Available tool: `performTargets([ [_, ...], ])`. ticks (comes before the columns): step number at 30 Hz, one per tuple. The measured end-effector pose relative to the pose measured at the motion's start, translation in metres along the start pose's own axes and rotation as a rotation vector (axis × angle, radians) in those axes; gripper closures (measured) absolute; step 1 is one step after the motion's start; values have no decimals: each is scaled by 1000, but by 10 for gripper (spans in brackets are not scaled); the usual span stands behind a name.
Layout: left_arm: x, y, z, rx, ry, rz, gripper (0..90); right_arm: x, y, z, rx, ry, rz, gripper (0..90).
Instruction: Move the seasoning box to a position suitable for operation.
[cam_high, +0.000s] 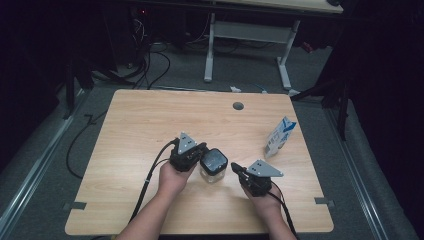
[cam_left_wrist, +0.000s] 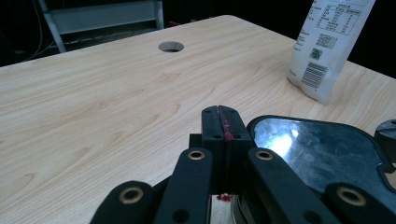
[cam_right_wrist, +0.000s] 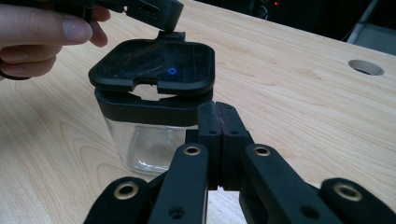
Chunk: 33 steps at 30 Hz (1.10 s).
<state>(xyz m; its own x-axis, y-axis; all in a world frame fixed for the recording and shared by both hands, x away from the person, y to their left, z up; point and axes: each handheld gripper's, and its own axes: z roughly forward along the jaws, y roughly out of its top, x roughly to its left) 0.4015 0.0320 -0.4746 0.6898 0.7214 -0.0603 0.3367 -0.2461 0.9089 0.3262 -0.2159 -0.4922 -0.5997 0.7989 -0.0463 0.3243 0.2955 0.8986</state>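
A clear glass jar (cam_high: 213, 166) with a black square lid (cam_right_wrist: 154, 77) stands on the table between my two grippers. My left gripper (cam_high: 203, 152) is shut with nothing between its pads, and its tip is at the lid's far edge (cam_left_wrist: 317, 149); whether it touches I cannot tell. In the left gripper view the left gripper (cam_left_wrist: 222, 122) shows its jaws pressed together with a red streak along the seam. My right gripper (cam_high: 234, 167) is shut too, just right of the jar. In its own view the right gripper (cam_right_wrist: 218, 122) holds nothing, with its tip close to the jar's black collar.
A white and blue pouch (cam_high: 280, 136) stands upright at the table's right side, also seen as the pouch (cam_left_wrist: 327, 46) beyond the lid. A round cable hole (cam_high: 238, 106) lies near the wooden table's far edge (cam_high: 200, 92). A hand's fingers (cam_right_wrist: 42, 32) sit left of the jar.
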Motion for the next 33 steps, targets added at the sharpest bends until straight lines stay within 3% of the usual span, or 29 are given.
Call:
performTargets([
  [30,0,0,-1,5,6,-4,900,8,8,6,-25,27,-28,900],
  [33,3,2,-9,-12,18,-12,849,7,10,6,-31,31,-30,900],
])
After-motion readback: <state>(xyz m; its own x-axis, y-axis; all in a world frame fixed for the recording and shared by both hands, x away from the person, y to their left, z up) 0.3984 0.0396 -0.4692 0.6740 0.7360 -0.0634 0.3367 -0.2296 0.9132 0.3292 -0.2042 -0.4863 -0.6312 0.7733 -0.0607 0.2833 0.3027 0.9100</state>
